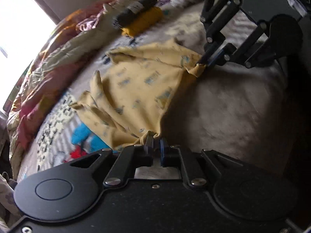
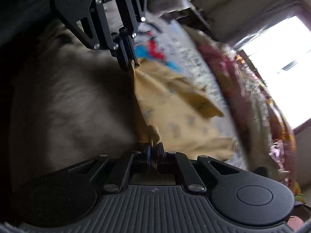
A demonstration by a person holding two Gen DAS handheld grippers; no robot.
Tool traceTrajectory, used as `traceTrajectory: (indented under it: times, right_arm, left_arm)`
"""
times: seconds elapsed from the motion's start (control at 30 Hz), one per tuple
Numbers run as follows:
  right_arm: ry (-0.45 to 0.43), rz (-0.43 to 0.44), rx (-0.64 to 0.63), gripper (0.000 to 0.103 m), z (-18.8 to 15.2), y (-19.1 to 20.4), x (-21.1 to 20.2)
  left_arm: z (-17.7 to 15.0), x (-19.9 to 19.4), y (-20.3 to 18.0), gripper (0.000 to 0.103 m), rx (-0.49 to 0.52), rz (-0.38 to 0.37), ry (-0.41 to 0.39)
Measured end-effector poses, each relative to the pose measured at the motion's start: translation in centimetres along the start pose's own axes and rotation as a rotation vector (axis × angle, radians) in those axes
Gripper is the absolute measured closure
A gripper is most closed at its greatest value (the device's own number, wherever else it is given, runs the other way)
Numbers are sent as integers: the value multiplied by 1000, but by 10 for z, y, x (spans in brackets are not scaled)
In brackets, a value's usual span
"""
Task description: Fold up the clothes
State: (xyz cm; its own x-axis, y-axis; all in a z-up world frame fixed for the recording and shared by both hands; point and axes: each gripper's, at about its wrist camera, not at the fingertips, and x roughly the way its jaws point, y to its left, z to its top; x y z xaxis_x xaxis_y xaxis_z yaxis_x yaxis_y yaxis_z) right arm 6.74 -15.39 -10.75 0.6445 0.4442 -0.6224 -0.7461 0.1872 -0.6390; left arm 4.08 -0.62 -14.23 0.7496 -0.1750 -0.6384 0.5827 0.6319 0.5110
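Sunlight from a window [image 1: 17,19] falls on the left, where a crumpled floral quilt [image 1: 38,73] lines the bed's far edge beside a patterned bedsheet [image 1: 56,124]. Nearer the middle, the yellow printed garment [image 1: 136,89] lies spread on the bed, with the left tool [image 1: 155,137] clenched on its near corner and a stack of folded clothes [image 1: 140,17] far behind. On the right, the right tool [image 1: 202,63] grips the garment's opposite corner above the grey blanket [image 1: 233,106].
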Motion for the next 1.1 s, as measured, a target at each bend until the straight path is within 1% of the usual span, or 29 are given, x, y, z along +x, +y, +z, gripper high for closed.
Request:
traceTrajectory:
  times: [0.2, 0.27, 0.3, 0.37, 0.4, 0.43, 0.47, 0.5, 0.53, 0.57, 0.63, 0.67, 0.77, 0.83, 0.93, 1.0, 1.1]
  right_arm:
    - [-3, 8, 82, 96, 0, -6, 5]
    - [22, 19, 95, 95, -3, 0, 11]
    - [48, 24, 99, 91, -9, 9, 18]
    - [61, 4, 80, 91, -12, 21, 20]
    - [69, 0, 78, 88, -10, 20, 21]
    - [75, 5, 85, 84, -7, 16, 20]
    - [77, 13, 95, 71, -5, 13, 18]
    - [67, 30, 116, 57, -6, 10, 14]
    - [53, 53, 149, 50, -6, 5, 9]
    - [37, 77, 191, 38, -7, 0, 2]
    - [5, 114, 289, 37, -12, -12, -15]
    - [-7, 114, 350, 37, -12, -23, -18]
    - [-19, 76, 564, 39, -21, -47, -25]
    - [-13, 27, 702, 41, -25, -75, -12]
    - [0, -37, 811, 41, -26, -98, 9]
    - [26, -69, 862, 41, -24, -112, 35]
    - [89, -116, 940, 41, -23, -126, 73]
  left_arm:
    - [-1, -10, 1, 99, -39, -16, -2]
    - [3, 7, 3, 99, -53, -35, 22]
    - [1, 10, 2, 99, -63, -48, 26]
    - [1, 9, 10, 97, -75, -96, 31]
    - [2, 8, 14, 92, -80, -120, 34]
    - [2, 5, 24, 88, -126, -175, 34]
    - [0, 2, 36, 71, -186, -211, 16]
    - [-2, -2, 47, 59, -245, -245, -2]
    - [-4, -3, 60, 59, -310, -261, -21]
    - [-7, -5, 73, 59, -376, -276, -41]
    - [-11, 0, 99, 59, -499, -266, -65]
    - [-13, 5, 113, 59, -565, -258, -70]
    - [-18, 24, 149, 60, -749, -224, -73]
    - [-20, 40, 171, 61, -865, -209, -72]
    - [-21, 65, 197, 61, -1007, -201, -72]
    - [-21, 80, 209, 67, -1062, -189, -66]
    - [-20, 106, 223, 72, -1124, -174, -56]
